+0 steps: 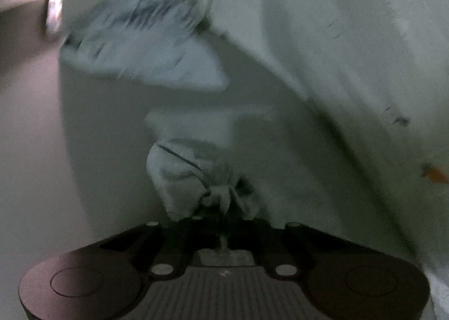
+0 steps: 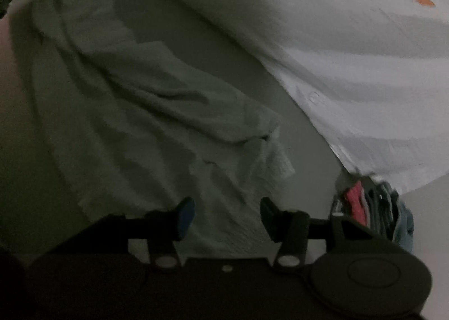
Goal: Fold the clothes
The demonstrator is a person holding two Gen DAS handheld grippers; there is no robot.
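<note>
Now the left claw (image 1: 221,216) is clenched on a bunched corner of the pale grey-green cloth garment (image 2: 157,112), mid-fold; the right claw (image 2: 227,213), released above it, should next grasp an edge.

My left gripper (image 1: 221,216) is clamped tight, cloth (image 1: 193,177) pinched between its fingers. My right gripper (image 2: 227,213) gapes, nothing gripped.
</note>
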